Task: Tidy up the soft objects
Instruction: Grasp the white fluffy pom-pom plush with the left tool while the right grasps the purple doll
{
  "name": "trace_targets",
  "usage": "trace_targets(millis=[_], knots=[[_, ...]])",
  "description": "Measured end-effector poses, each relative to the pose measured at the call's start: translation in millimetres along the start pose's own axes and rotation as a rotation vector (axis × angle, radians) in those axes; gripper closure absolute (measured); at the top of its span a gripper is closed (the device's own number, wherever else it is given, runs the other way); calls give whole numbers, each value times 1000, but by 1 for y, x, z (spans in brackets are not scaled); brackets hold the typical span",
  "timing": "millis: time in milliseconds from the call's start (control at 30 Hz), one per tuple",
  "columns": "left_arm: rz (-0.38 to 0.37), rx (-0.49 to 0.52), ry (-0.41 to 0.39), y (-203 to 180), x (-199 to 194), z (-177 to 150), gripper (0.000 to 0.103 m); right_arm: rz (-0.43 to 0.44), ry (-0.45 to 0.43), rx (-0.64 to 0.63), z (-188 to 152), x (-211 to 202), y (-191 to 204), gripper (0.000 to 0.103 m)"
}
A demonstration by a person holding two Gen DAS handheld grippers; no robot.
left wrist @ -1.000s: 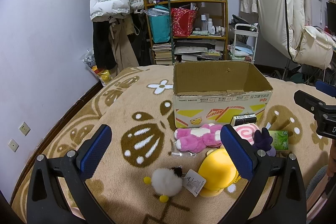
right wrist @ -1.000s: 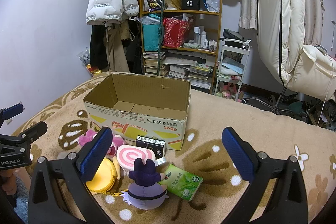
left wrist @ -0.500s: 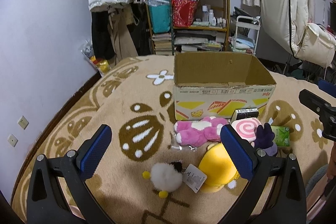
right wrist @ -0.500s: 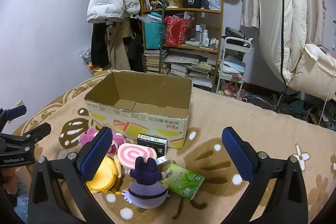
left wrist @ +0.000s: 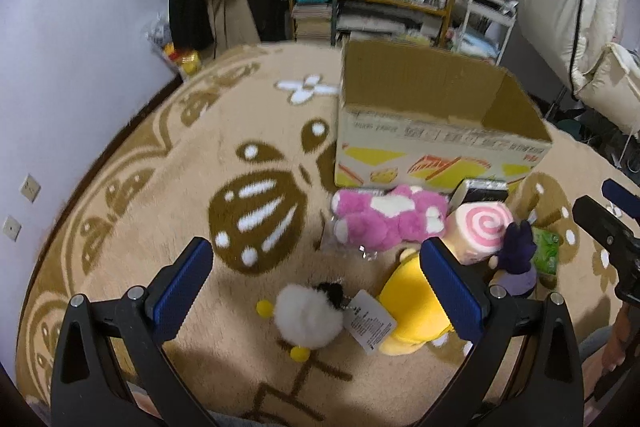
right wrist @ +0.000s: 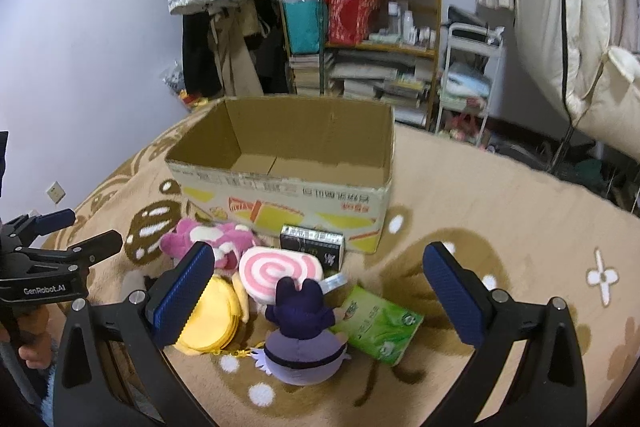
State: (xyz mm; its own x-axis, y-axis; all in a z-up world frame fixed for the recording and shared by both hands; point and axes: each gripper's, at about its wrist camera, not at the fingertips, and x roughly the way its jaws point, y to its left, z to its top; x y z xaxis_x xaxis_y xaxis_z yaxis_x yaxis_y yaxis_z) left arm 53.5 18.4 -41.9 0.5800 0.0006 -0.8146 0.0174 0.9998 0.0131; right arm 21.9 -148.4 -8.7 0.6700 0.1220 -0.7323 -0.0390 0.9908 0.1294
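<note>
We hold the left gripper [left wrist: 316,285] and right gripper [right wrist: 320,285] over a patterned blanket [left wrist: 160,187], both sets of jaws spread wide and empty. The soft toys lie heaped just in front of the open cardboard box [right wrist: 288,183]: a white pompom chick [left wrist: 310,317], yellow plush [left wrist: 416,311], pink bear [left wrist: 390,223] and purple plush [right wrist: 300,331]. The chick's dangling tag [left wrist: 370,321] overlaps the yellow plush and could snag or drag it along.

Both wrist views look down-forward over blanket; share cardboard box [left wrist: 436,139] [right wrist: 288,187], toys before it.
</note>
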Motion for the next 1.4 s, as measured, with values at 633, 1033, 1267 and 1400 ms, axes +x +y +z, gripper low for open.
trace_targets(millis=[633,1033,1267,1400], knots=[[-2,-65,317,11,70,-9,1,25,286,25,-20,73,-1,0],[-51,-140,442,21,103,-17,3,49,365,10,-26,90,2,22],[-70,-166,493,25,122,-23,24,53,365,2,-27,92,5,30],[-61,-181,476,27,122,-24,38,52,363,0,-27,92,4,31]])
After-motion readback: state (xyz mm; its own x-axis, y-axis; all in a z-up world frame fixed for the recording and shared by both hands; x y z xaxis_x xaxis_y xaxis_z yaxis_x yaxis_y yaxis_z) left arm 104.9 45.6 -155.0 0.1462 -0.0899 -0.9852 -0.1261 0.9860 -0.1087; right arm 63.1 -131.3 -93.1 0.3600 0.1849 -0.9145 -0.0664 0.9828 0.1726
